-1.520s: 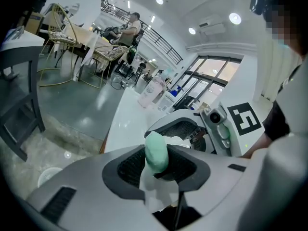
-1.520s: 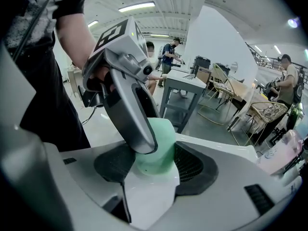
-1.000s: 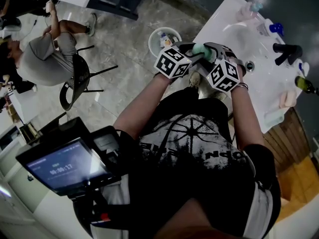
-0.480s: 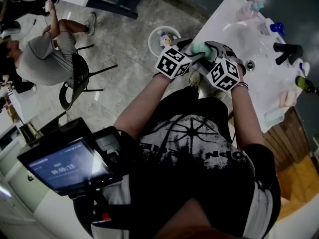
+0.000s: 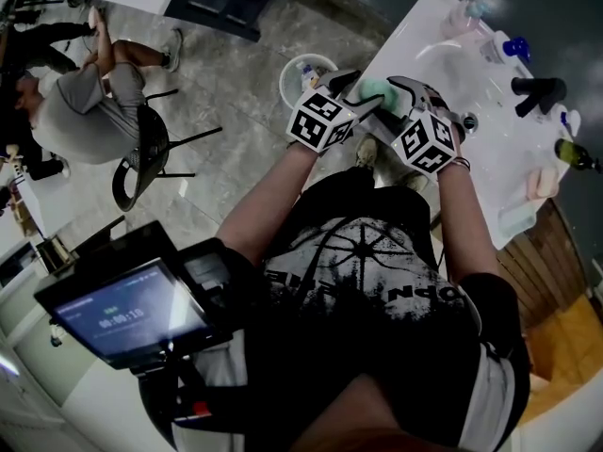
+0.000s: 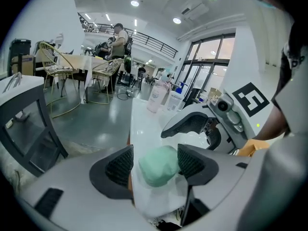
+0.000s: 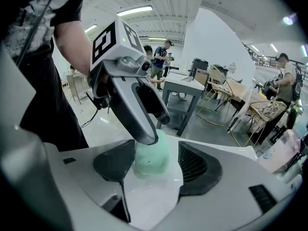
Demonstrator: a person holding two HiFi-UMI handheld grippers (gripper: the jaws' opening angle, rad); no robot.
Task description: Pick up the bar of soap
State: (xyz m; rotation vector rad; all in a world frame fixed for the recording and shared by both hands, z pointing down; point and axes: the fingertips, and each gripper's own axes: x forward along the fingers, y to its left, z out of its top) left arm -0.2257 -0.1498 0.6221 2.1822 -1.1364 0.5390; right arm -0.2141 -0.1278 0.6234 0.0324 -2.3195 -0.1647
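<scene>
A pale green bar of soap (image 5: 377,90) lies on the near corner of the white counter (image 5: 415,36). Both grippers meet over it. In the left gripper view the soap (image 6: 159,165) sits between the jaws of my left gripper (image 6: 155,163); those jaws have just been opening and stand wide, with a gap to the left pad. In the right gripper view the soap (image 7: 153,154) lies between the spread jaws of my right gripper (image 7: 156,163), clear of the right pad. A finger (image 7: 137,109) of the left gripper covers the soap's top.
A sink basin (image 5: 443,64), a black faucet (image 5: 537,92), bottles (image 5: 464,17) and a pink bar (image 5: 542,185) occupy the counter. On the floor stand a white bin (image 5: 306,72) and a chair (image 5: 141,153) beside a seated person (image 5: 85,102).
The left gripper's jaws have spread apart around the soap. Both grippers have lifted a little. The soap stays at the counter's corner.
</scene>
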